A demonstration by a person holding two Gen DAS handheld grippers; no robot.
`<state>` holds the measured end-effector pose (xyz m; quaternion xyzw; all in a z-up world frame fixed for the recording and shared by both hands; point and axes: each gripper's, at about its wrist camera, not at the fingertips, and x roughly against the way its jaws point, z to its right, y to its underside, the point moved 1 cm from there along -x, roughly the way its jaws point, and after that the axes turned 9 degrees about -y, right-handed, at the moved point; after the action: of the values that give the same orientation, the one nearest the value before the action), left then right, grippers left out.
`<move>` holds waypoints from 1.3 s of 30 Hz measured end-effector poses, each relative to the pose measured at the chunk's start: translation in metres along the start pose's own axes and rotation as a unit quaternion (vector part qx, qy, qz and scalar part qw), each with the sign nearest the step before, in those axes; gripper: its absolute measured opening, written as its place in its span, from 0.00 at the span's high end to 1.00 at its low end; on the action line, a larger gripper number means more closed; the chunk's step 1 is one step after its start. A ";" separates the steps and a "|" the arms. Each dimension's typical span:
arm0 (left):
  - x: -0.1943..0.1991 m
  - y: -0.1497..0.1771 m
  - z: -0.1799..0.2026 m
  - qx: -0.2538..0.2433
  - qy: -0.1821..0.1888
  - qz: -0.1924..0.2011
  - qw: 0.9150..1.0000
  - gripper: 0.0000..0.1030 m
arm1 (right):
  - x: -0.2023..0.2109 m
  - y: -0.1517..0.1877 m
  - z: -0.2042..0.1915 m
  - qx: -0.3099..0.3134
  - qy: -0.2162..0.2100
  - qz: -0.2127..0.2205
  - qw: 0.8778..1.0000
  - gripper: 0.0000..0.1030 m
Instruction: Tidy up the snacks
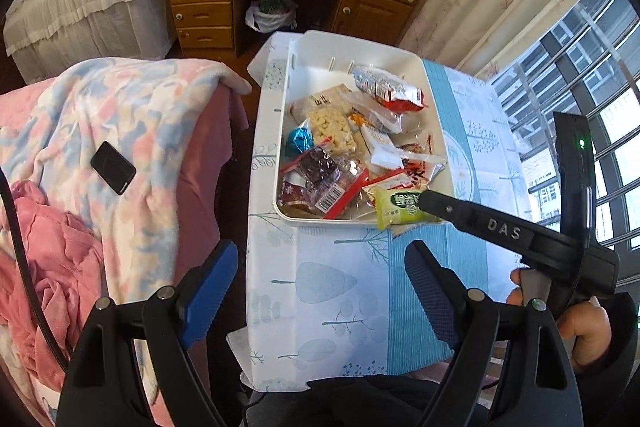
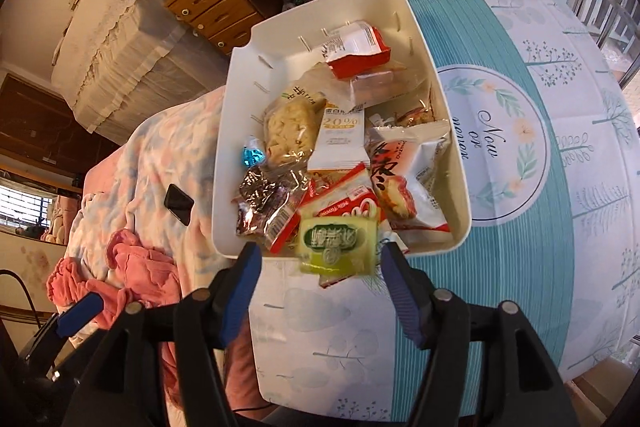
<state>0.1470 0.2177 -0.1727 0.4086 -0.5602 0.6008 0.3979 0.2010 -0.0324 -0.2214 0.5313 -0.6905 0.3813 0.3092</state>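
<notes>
Most snacks (image 2: 340,147) in white bin (image 2: 448,115) | green packet (image 2: 338,247) at bin's 6 o'clock rim, unsettled | right tongs (image 2: 320,267) parted, pads clear of it | left tongs (image 1: 320,291) wide, empty | desk (image 2: 560,187) otherwise bare

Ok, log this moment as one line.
left claw: open, empty | right claw: open, astride green packet, not gripping | green packet: at near rim of white bin | white bin: on table, holding snacks
</notes>
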 end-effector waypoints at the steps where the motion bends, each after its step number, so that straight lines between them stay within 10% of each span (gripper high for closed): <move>1: 0.002 0.001 0.000 0.002 0.000 0.003 1.000 0.18 | 0.003 0.002 -0.001 0.003 0.003 0.001 1.000 0.37; 16: 0.018 0.051 0.081 0.046 -0.031 0.036 0.998 0.18 | 0.096 0.058 0.065 0.071 0.051 0.046 0.995 0.12; 24: 0.016 0.095 0.174 0.055 -0.051 0.026 0.997 0.01 | 0.155 0.089 0.142 0.083 0.075 0.038 0.993 0.06; 39: 0.067 0.127 0.252 0.011 -0.095 0.056 0.994 0.01 | 0.220 0.130 0.167 0.060 0.005 0.024 0.998 0.04</move>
<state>0.0161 -0.0393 -0.1440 0.4359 -0.6113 0.5865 0.3039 0.0171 -0.2657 -0.1502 0.5301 -0.6774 0.4324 0.2706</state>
